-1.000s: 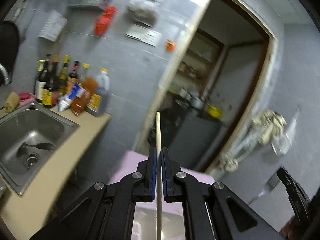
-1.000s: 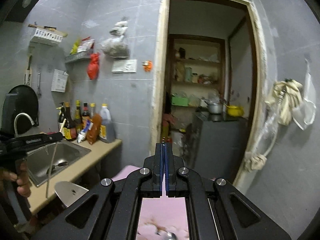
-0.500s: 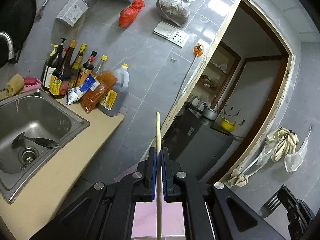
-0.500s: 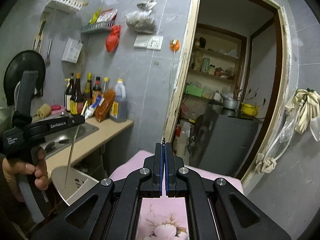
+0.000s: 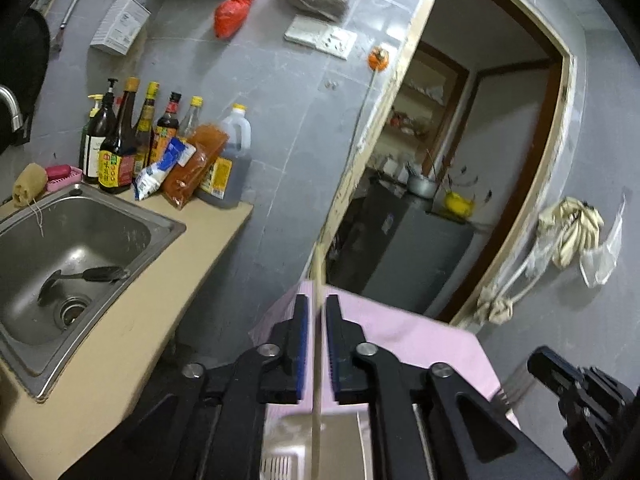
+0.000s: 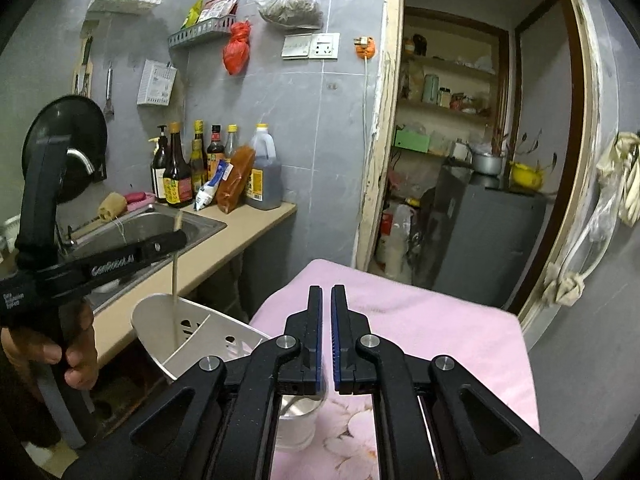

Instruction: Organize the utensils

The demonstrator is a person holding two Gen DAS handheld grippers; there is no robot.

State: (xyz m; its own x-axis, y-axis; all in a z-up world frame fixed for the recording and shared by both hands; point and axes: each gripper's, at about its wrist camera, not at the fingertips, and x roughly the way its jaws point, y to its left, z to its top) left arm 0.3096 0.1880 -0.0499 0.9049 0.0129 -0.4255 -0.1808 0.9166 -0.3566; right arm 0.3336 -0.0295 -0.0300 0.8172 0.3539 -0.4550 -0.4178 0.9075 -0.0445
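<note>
My left gripper (image 5: 316, 300) has its jaws slightly parted, with a thin wooden chopstick (image 5: 317, 360) standing upright in the gap, clear of both pads. The right wrist view shows the left gripper (image 6: 176, 240) above a metal utensil holder (image 6: 200, 332), the chopstick (image 6: 175, 280) reaching down into it. The holder (image 5: 288, 440) sits on a pink floral cloth (image 6: 420, 332). My right gripper (image 6: 326, 292) is slightly open and empty above the cloth. It also shows at the left wrist view's right edge (image 5: 548, 364), a fork (image 5: 510, 388) in front of it.
A steel sink (image 5: 160, 224) with a dark utensil (image 5: 88, 276) in it is set in a beige counter (image 5: 120, 344) at the left. Sauce bottles (image 5: 168, 148) stand against the grey tiled wall. An open doorway (image 6: 480, 160) lies ahead. A small metal cup (image 6: 298, 420) stands under my right gripper.
The left gripper's jaws have parted from the chopstick, which has dropped into the holder. The right gripper's jaws have opened slightly. Both cameras have tilted down toward the cloth.
</note>
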